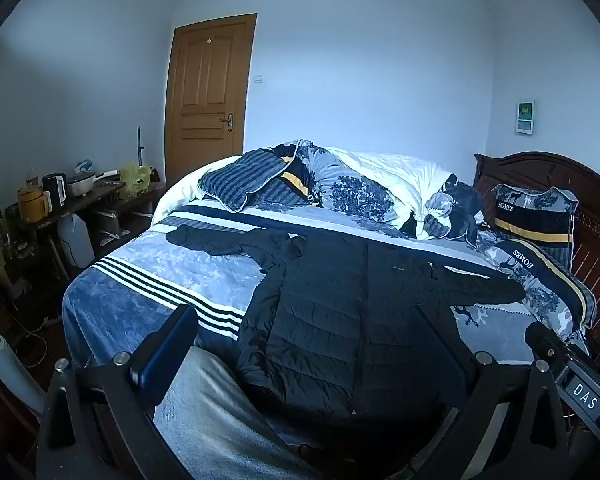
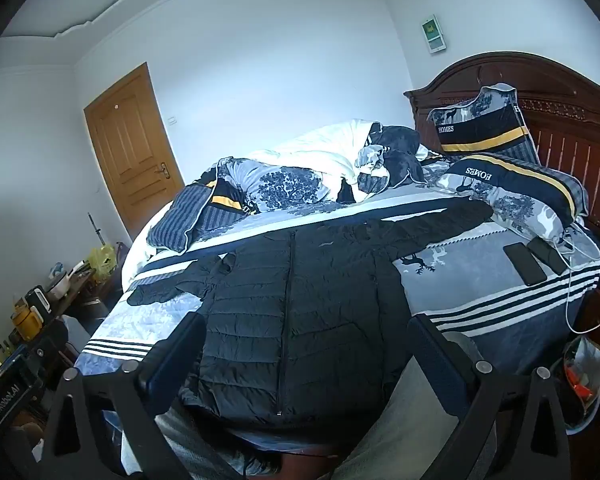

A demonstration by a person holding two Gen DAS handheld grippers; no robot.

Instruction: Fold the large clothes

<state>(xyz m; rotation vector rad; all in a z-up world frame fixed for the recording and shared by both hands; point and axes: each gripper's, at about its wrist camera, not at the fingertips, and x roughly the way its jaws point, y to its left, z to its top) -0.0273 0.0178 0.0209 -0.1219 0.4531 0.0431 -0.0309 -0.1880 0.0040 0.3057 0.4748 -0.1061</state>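
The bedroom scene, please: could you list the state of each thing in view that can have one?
Black jacket: zipped, spread flat on the bed, sleeves out, not yet folded.
Left gripper: open, empty.
Right gripper: open, empty.
Door: shut.
Duvet: bunched at the far side.
Two phones: lying flat, screens dark.
Upper pillow: propped against the headboard.

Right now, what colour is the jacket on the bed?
Black, quilted jacket; clearest in the right wrist view.

White walls, wooden door (image 1: 208, 100), carved headboard (image 2: 540, 92), cluttered side table (image 1: 80, 200), dim bluish light, floor unclear
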